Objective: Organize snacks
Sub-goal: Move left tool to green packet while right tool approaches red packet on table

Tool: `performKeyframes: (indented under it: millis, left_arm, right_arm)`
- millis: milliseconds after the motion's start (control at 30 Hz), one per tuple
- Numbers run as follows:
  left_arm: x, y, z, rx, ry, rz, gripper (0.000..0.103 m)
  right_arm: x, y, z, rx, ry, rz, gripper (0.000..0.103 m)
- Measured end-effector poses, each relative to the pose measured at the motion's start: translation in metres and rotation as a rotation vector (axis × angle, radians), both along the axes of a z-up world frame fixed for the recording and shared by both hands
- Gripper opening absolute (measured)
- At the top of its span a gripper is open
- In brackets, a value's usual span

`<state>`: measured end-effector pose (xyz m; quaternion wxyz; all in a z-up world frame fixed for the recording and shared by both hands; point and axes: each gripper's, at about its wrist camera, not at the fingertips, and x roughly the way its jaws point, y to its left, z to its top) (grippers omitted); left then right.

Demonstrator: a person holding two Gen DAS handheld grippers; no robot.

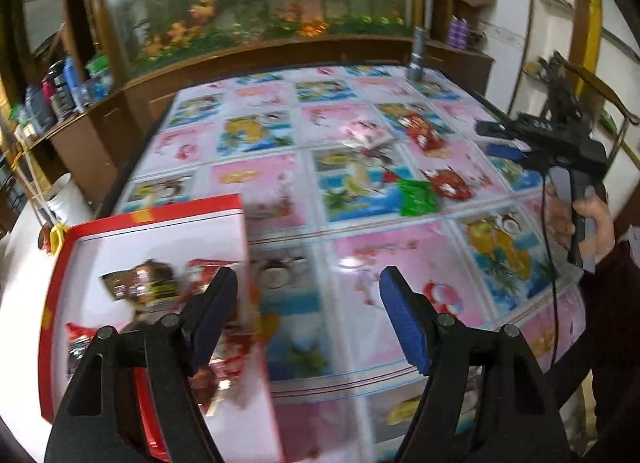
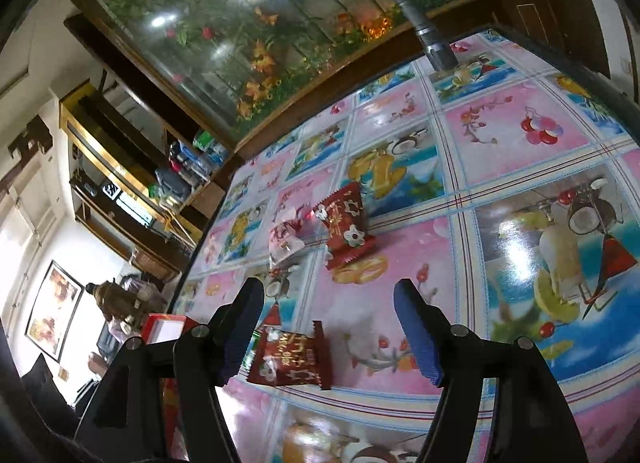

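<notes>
Beside red box (image 1: pixel 160 231) edge, left hand-held gripper (image 1: pixel 308 315) spread, empty; right hand-held gripper (image 2: pixel 328 327) spread over red snack (image 2: pixel 290 359).

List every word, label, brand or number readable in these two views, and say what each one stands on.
None can be quoted.
Near red snack packet: gold characters, too blurred to read.
Far red snack packet: gold print, unreadable.
Pale packet: small red marks, illegible.
Green packet: no legible text.
Packets in the red box: yellow label strip, smeared by blur.
Tablecloth: yellow lettering, too blurred.
</notes>
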<state>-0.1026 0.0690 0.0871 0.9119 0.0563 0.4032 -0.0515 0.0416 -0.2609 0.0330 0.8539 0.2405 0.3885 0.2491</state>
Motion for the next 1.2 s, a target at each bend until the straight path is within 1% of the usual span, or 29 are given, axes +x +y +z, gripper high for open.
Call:
performKeyframes:
  millis: [167,300,367,500,633,733,800,867,933,967,1033,1100,1200]
  left_arm:
    - [0.008,-0.028,-0.007,0.015,0.025,-0.047,0.073]
    - [0.010,-0.042,-0.018,0.013,0.055,-0.067,0.073]
    - [0.010,-0.047,-0.024,0.004,0.074,-0.071,0.073]
    - [0.012,-0.054,-0.035,-0.012,0.107,-0.079,0.073]
    - [0.011,-0.060,-0.041,-0.016,0.120,-0.086,0.073]
    - [0.012,-0.061,-0.043,-0.021,0.127,-0.082,0.073]
    - [0.012,-0.059,-0.043,-0.018,0.127,-0.074,0.073]
    - [0.013,-0.056,-0.042,-0.018,0.128,-0.062,0.073]
    - [0.013,-0.051,-0.041,-0.018,0.127,-0.051,0.073]
    - [0.013,-0.048,-0.041,-0.017,0.126,-0.041,0.073]
    - [0.014,-0.043,-0.041,-0.017,0.130,-0.024,0.073]
    - [0.015,-0.039,-0.042,-0.020,0.133,-0.009,0.073]
    - [0.017,-0.035,-0.043,-0.022,0.136,0.000,0.073]
  right_arm:
    - [-0.002,0.013,-0.002,-0.024,0.012,0.060,0.071]
    - [-0.010,0.038,-0.001,-0.099,-0.020,0.130,0.072]
    - [-0.013,0.044,-0.001,-0.112,-0.038,0.124,0.072]
    - [-0.009,0.050,-0.005,-0.104,-0.061,0.097,0.073]
    - [-0.005,0.060,-0.003,-0.107,-0.077,0.123,0.073]
    - [0.000,0.067,-0.006,-0.052,-0.046,0.181,0.073]
    - [0.002,0.073,-0.010,-0.026,0.003,0.240,0.073]
    - [0.002,0.080,-0.014,-0.049,0.067,0.297,0.073]
    - [-0.003,0.086,-0.014,-0.064,0.129,0.412,0.073]
    - [-0.008,0.087,-0.012,-0.084,0.125,0.434,0.073]
    - [-0.021,0.088,-0.001,-0.168,0.051,0.434,0.073]
    - [-0.031,0.091,0.004,-0.233,0.007,0.434,0.076]
    - [-0.040,0.097,0.002,-0.308,-0.012,0.458,0.076]
